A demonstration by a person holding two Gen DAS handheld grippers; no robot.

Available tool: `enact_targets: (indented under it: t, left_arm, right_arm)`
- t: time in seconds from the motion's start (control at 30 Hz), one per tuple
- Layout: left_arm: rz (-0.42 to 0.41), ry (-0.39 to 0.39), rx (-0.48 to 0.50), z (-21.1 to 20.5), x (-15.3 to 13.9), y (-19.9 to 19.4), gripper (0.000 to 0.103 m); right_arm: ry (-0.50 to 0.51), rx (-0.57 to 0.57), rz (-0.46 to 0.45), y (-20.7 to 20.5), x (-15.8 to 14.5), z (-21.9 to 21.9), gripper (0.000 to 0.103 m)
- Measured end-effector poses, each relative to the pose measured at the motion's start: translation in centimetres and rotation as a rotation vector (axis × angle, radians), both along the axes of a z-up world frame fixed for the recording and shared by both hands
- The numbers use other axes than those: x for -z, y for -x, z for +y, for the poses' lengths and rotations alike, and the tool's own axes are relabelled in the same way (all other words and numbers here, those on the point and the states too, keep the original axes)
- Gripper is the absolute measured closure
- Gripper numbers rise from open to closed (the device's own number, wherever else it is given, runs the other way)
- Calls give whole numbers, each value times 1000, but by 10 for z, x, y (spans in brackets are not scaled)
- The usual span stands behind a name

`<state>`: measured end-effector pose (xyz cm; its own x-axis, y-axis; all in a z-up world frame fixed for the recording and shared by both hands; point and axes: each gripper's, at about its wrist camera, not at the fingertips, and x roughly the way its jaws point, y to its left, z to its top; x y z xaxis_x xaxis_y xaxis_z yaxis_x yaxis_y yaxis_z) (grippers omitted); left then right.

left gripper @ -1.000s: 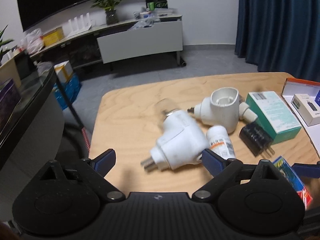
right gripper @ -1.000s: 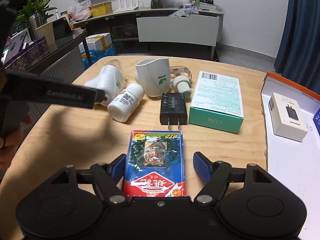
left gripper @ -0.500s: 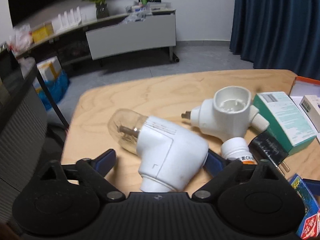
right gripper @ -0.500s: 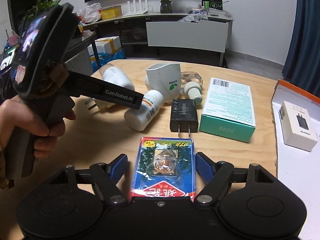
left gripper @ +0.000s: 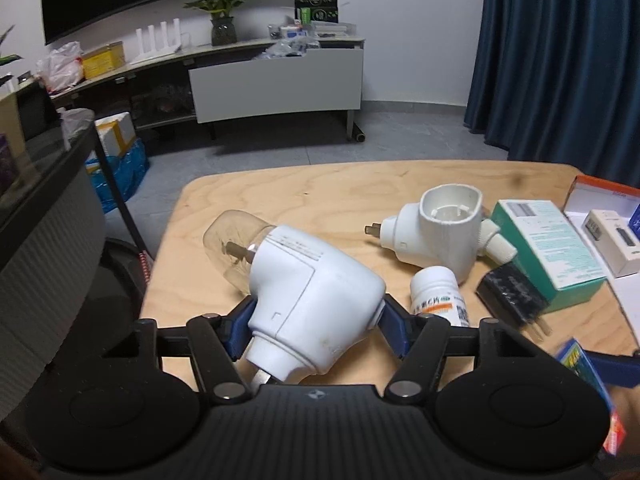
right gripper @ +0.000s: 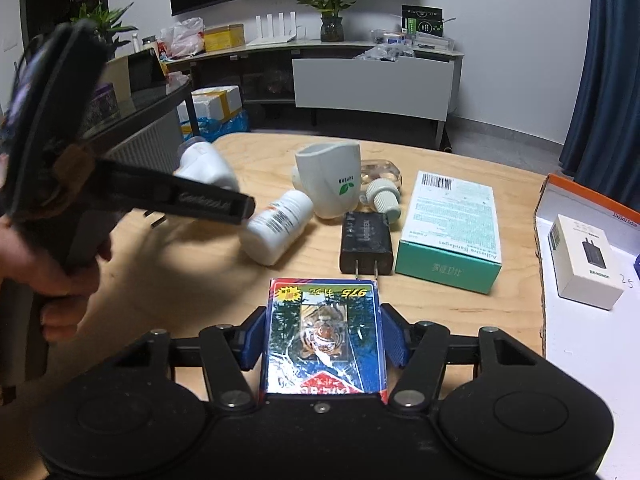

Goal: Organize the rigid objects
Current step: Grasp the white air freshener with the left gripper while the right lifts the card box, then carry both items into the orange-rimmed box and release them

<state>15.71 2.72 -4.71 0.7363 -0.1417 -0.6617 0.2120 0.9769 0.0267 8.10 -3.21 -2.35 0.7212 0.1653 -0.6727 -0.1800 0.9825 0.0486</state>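
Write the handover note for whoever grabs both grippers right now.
Left gripper: shut on the white plug-in device, lifted off the table.
Right gripper: shut on the tiger card box.
On the table: second plug-in device, pill bottle, black charger, green bandage box.
Done: white charger box in the orange-edged tray.
Left: placing both held items, then the rest.

- Dim, cool indoor light is falling from overhead, leaving soft shadows on the worktop.
- Fisheye distortion is bending walls and darkening the corners.
- Motion blur is smearing the left gripper and nearby hand.
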Motion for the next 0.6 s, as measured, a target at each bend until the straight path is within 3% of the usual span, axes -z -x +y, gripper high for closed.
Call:
enact_targets:
  t: [0.6]
  left_arm:
    - [-67,55,-60,-11,-54,103,38]
  right_arm:
    - [-100,98,-74,56,-58,-35,32]
